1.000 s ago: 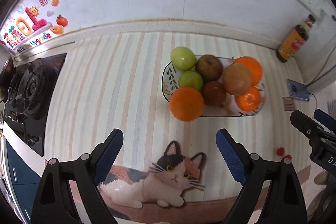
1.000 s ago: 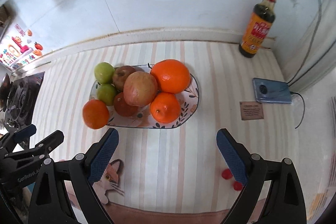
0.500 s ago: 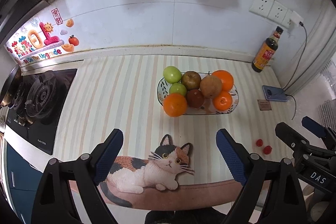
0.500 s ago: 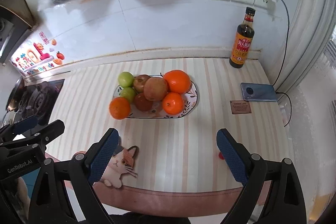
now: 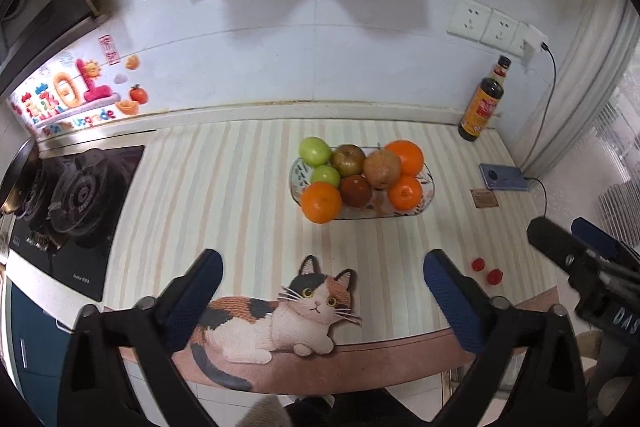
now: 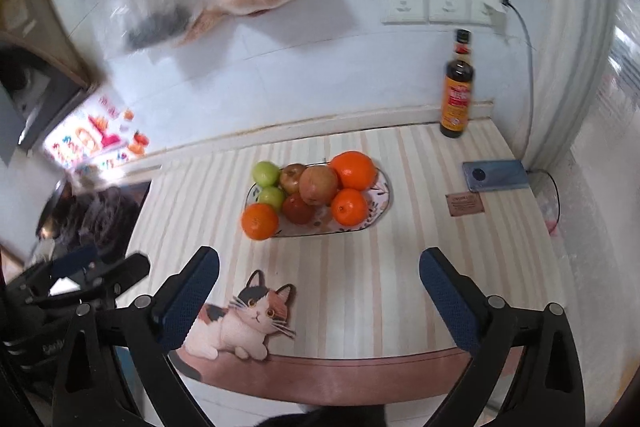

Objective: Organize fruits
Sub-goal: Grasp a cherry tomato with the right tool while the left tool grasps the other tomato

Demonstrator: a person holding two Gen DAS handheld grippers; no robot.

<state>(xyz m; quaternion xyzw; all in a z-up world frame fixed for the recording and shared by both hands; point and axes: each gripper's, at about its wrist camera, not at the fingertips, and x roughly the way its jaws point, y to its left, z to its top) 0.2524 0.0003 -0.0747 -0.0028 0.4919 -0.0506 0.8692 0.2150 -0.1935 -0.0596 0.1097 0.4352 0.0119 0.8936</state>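
Both views wider than a second ago: grippers pulled back and up from the tabletop, wall and hanging bags now in frame. Left hand-held gripper jaws apart, empty; right hand-held gripper likewise. Fruit piled on the plate, centre of frame; one orange sits at its lower-left edge, possibly half off the rim. Two small red fruits loose, lower right of left view. Retreat suggests sorting nearly done, though those strays remain

A home kitchen: gas stove beside a striped counter, sauce bottle, wall sockets.
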